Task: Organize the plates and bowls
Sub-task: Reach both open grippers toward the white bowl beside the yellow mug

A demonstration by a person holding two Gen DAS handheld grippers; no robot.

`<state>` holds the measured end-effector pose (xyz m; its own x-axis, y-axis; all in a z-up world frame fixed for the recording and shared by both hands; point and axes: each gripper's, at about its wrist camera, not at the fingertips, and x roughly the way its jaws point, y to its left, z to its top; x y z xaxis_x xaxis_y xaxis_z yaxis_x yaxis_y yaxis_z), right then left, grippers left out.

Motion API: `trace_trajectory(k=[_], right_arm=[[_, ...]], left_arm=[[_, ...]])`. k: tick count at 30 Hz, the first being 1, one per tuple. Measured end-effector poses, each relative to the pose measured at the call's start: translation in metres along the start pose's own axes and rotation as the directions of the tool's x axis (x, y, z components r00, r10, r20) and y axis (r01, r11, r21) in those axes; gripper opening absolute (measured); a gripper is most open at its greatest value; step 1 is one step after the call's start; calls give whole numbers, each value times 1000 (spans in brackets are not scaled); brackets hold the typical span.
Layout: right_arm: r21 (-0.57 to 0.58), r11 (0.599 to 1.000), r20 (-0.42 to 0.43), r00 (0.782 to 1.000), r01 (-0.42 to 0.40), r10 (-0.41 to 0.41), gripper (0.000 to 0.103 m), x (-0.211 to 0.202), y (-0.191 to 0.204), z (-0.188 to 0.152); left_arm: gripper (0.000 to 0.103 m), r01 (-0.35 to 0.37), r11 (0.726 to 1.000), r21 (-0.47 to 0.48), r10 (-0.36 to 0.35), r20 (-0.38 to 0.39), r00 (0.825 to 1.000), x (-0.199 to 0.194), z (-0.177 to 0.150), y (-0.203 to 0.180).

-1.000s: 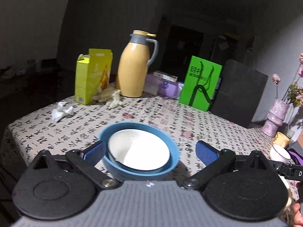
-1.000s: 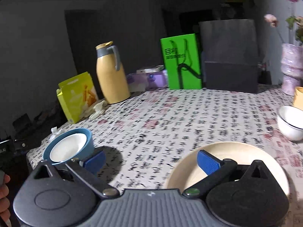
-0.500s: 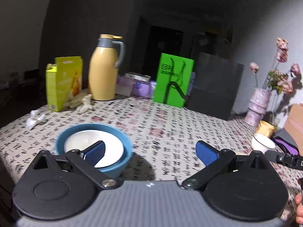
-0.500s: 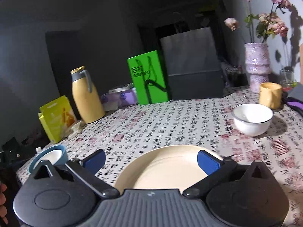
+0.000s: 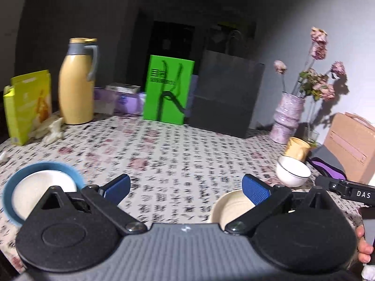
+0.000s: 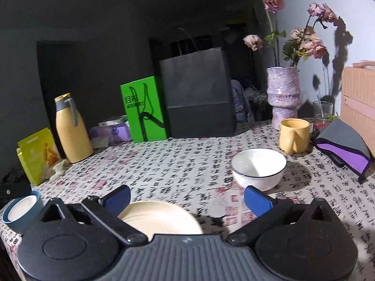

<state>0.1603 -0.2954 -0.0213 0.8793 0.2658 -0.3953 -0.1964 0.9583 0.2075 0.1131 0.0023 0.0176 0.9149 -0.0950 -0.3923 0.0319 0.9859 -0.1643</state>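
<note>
Dim walls close in behind a table (image 6: 187,164) spread with a cloth printed in black characters and pink stamps. Taking the cream plate (image 6: 161,217) as the marker, it lies flat at the near edge. The white bowl with the thin dark rim (image 6: 259,168) stands beyond it to the right, apart from it. Off to the plate's left, well apart, a blue bowl (image 5: 14,187) sits with a white bowl (image 5: 42,192) nested inside it.

The right gripper (image 6: 187,199) hangs just above the plate's near side with its blue fingers spread wide and nothing between them. The left gripper (image 5: 185,187) hovers over bare cloth between the blue bowl and the plate, its fingers likewise wide apart and empty.

Farther back from the plate, a yellow mug (image 6: 294,135) stands just behind the dark-rimmed bowl, beside a purple vase of dried flowers (image 6: 283,93). A black paper bag (image 6: 199,98) and a green bag (image 6: 144,110) stand along the far edge, and a tan thermos (image 6: 71,131) and a yellow box (image 6: 37,154) stand at the far left.
</note>
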Motion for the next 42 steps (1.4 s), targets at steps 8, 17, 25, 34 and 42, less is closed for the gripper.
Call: trace_trajectory(k=[8, 17, 25, 34, 42], right_arm=[[13, 1000, -24, 999, 23, -23, 103, 15, -31, 18], [106, 994, -97, 995, 31, -21, 103, 41, -70, 46], [214, 973, -185, 981, 88, -48, 103, 75, -107, 73], [312, 942, -203, 977, 121, -58, 103, 115, -143, 90], [362, 920, -247, 967, 153, -64, 99, 150, -172, 74]], left_arm=[[103, 81, 997, 14, -80, -55, 995, 36, 20, -39], [103, 135, 990, 32, -129, -134, 983, 82, 42, -82], [103, 186, 982, 22, -179, -195, 964, 121, 66, -124], [103, 171, 985, 35, -155, -274, 949, 177, 84, -165], [103, 128, 991, 34, -107, -357, 928, 231, 77, -183]])
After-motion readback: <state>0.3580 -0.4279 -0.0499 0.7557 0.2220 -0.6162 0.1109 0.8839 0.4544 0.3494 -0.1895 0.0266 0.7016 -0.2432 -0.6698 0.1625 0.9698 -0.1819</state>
